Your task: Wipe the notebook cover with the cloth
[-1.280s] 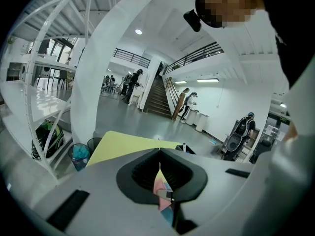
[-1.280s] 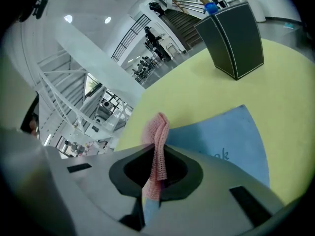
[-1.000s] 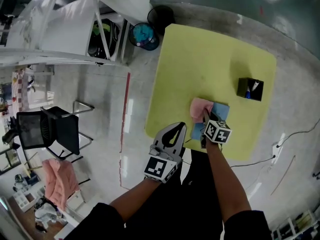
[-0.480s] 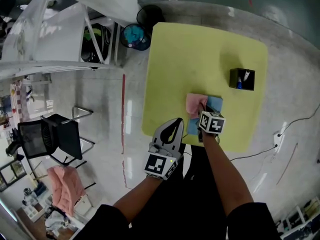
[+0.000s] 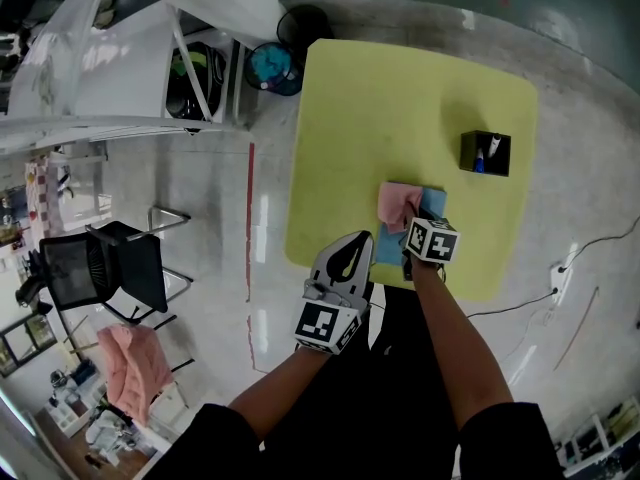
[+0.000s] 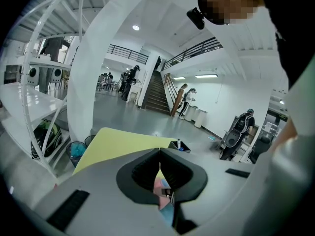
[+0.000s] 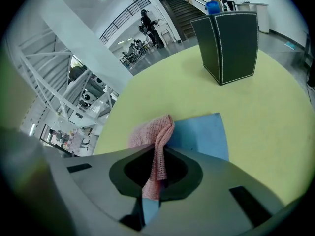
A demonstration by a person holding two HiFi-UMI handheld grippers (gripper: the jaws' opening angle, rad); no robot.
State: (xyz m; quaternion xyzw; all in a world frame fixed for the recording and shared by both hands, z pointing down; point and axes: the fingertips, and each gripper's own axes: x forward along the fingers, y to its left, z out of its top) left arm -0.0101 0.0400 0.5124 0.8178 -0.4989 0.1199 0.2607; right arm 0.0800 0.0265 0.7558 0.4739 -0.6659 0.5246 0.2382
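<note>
From my station I see the right gripper [image 7: 158, 152] pressed together on a fold of the pink, loosely knitted cloth [image 7: 146, 133], and a strip of that cloth runs down between its 2 jaws in the right gripper view. The rest of the cloth is bunched on the left part of the flat, light blue notebook [image 7: 199, 134], spilling over that edge onto the yellow-green counter [image 5: 400, 98]. The notebook lies flat close to the counter's near edge, in front of me, with its right part bare. The left gripper [image 6: 160, 150] has its 2 jaws brought together at the tips with nothing between them. In the head view it is held at the counter's near edge, just left of the notebook and touching neither the notebook nor the cloth. Through the opening below its tips I can glimpse the pink cloth and a bit of blue. A black box-shaped pen holder with white stitching [image 7: 230, 43] stands upright on the counter, well apart from the notebook toward the far right, with a blue-tipped item poking out of it. Off the counter's far left corner sits a round bin with blue contents [image 5: 272, 66], and a black office chair [image 5: 100, 268] stands on the pale floor to the left.
</note>
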